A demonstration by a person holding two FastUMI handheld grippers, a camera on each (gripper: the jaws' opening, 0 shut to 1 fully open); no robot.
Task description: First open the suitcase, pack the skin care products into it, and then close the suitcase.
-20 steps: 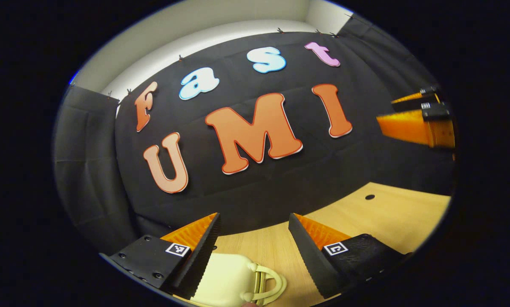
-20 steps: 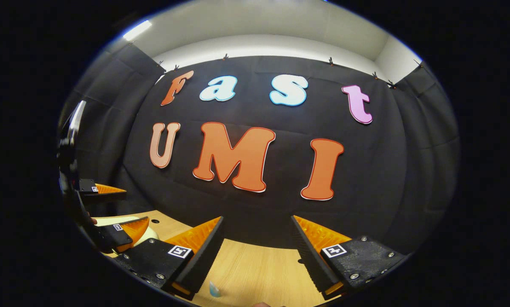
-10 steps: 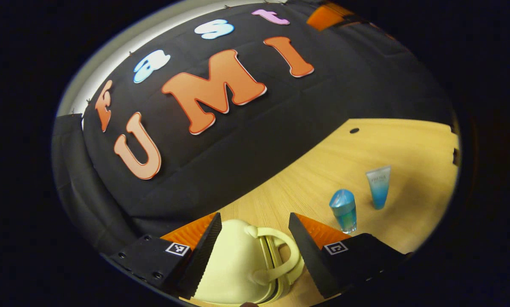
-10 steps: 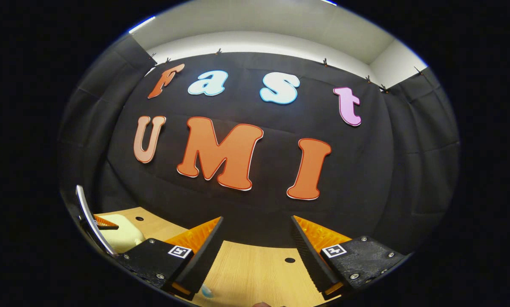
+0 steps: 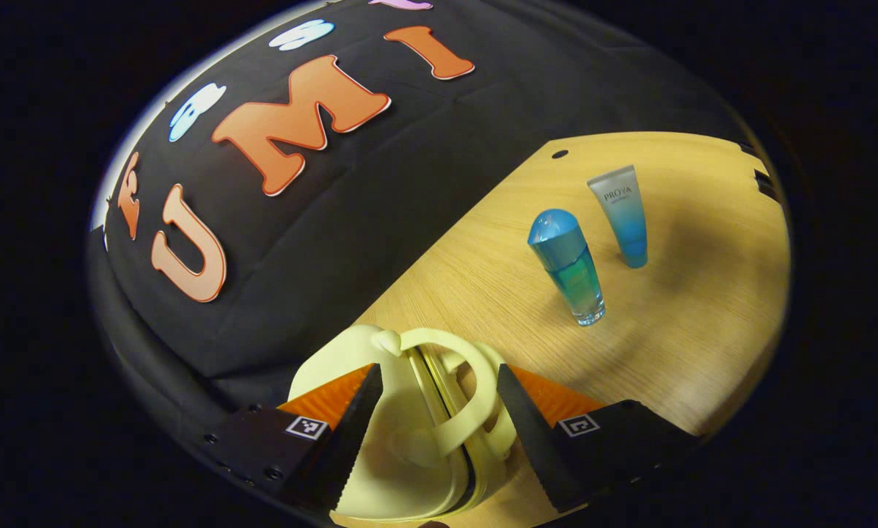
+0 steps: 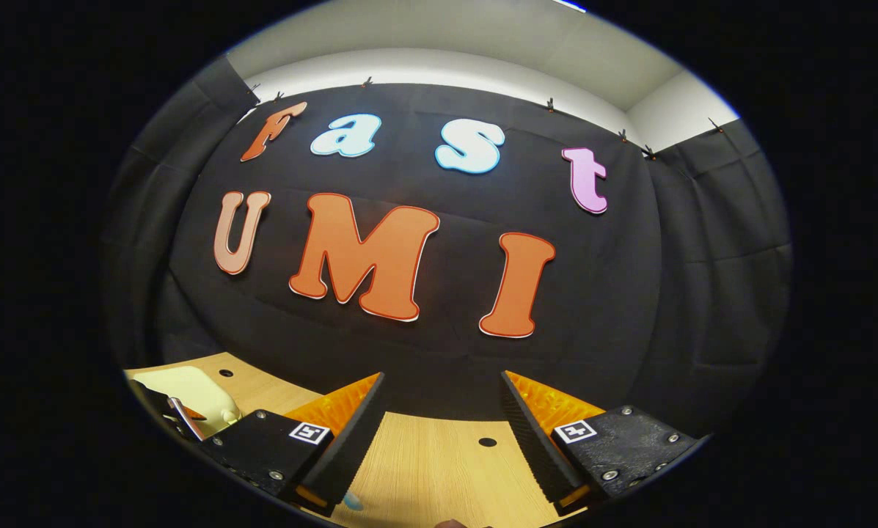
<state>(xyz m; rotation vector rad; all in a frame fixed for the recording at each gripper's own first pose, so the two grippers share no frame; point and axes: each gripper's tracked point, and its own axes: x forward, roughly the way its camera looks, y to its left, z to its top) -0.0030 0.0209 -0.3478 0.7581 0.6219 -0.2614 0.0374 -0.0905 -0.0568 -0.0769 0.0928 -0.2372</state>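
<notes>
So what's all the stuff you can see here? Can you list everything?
suitcase: one, pale yellow, closed, on the table between the left gripper's fingers
bottle: one, blue with a rounded cap, upright on the table, right of the suitcase
tube: one, white fading to blue, standing on its cap just beyond the bottle
table: one, light wood, with small dark holes
left gripper: one, open, fingers either side of the suitcase handle, not pressing
right gripper: one, open, over bare table
</notes>
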